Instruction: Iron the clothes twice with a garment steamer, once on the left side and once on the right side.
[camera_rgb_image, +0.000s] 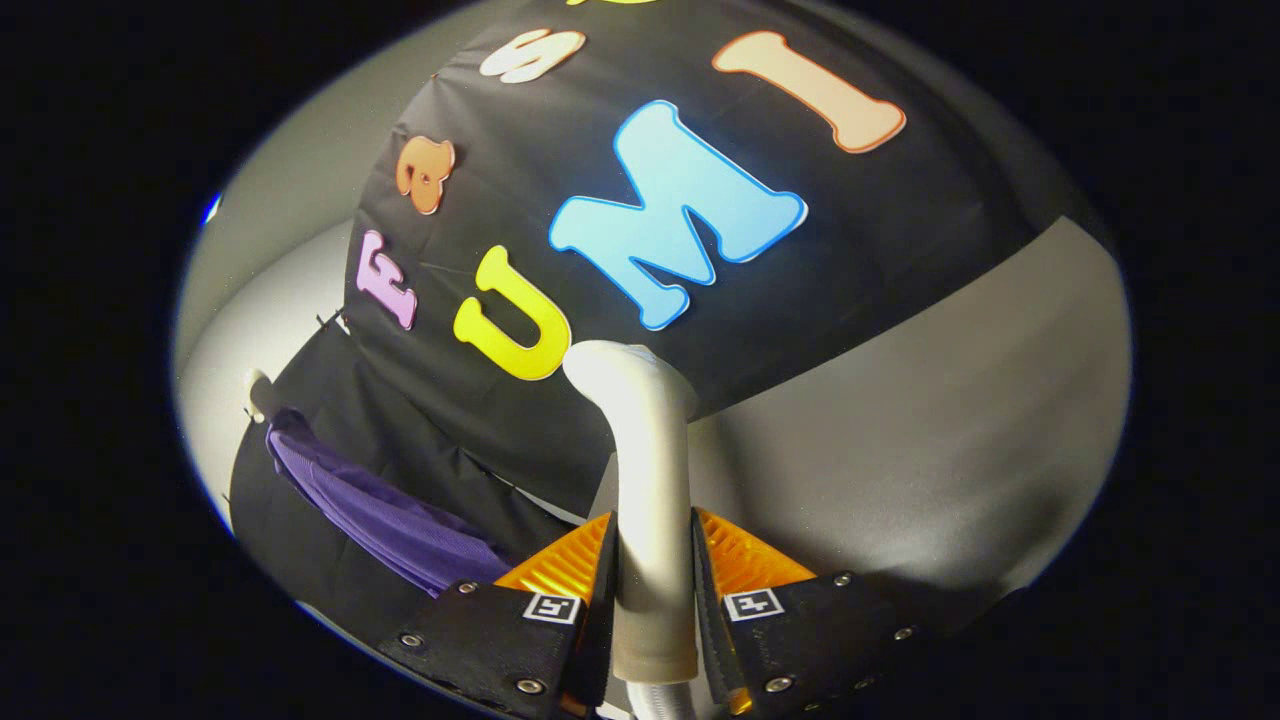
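The gripper (655, 560) pinches the steamer (650, 480) by its handle, with both fingers pressing on it from the two sides. The steamer head points away from the fingers, toward 12 o'clock. The purple garment (380, 510) hangs on the black cloth wall (880, 230) at about 9 o'clock from the fingers, well apart from the head. I think the main risk is this: the head does not face the garment, so a pass begun like this can miss the fabric. The smooth handle may also turn between the fingers.
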